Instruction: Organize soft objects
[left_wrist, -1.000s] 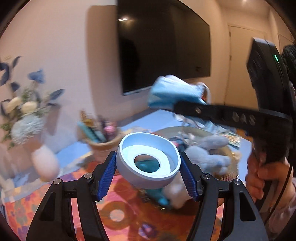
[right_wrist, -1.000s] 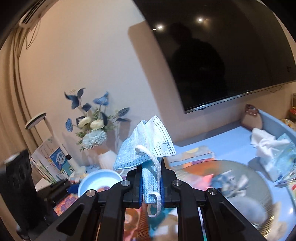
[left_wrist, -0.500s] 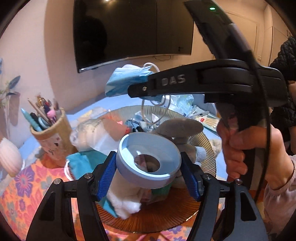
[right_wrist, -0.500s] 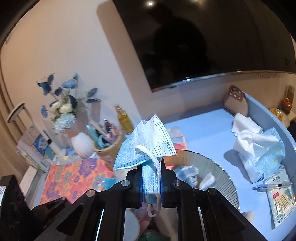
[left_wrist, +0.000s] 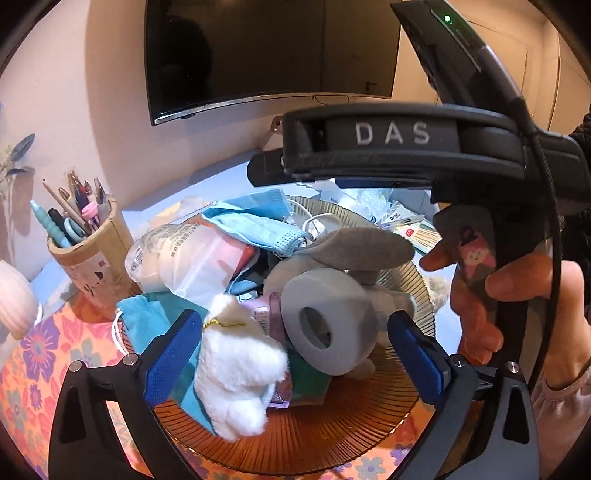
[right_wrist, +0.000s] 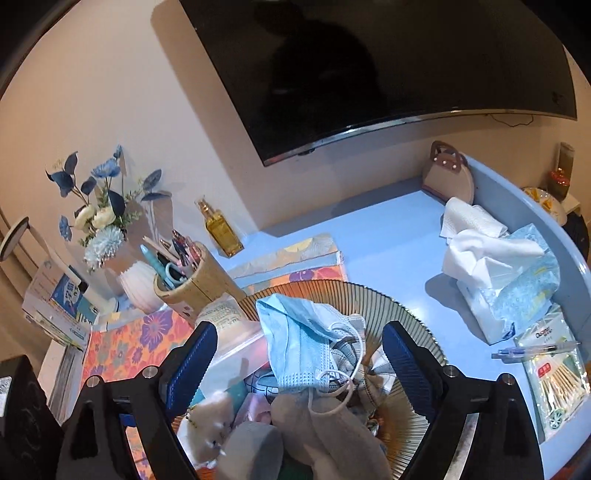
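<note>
The left gripper (left_wrist: 295, 354) stands with its blue pads (left_wrist: 171, 354) spread wide and nothing clamped between them. In the gap lie a grey tape roll (left_wrist: 328, 321), tilted on its edge against a grey plush toy (left_wrist: 354, 251), and a white fluffy toy (left_wrist: 236, 376) close to the left pad; whether either pad touches them cannot be told. All rest in the ribbed amber dish (left_wrist: 321, 443) directly beneath and ahead of the fingers.

The right gripper (right_wrist: 299, 362) is likewise wide apart and holds nothing. The blue face mask (right_wrist: 299, 343) lies loose between and just beyond its pads, draped on top of the pile in the dish (right_wrist: 402, 306), ear loops trailing over the grey plush (right_wrist: 325, 435).

In the left wrist view the right tool crosses above the dish from the right, level, with the person's right hand (left_wrist: 480, 291) wrapped round its handle. There the mask (left_wrist: 255, 225) sits at the far side of the heap, under that tool's tip.

Left of both grippers stands a pen cup (right_wrist: 192, 280); right of the right gripper lies a tissue pack (right_wrist: 506, 280) on the blue tabletop (right_wrist: 388, 236).
</note>
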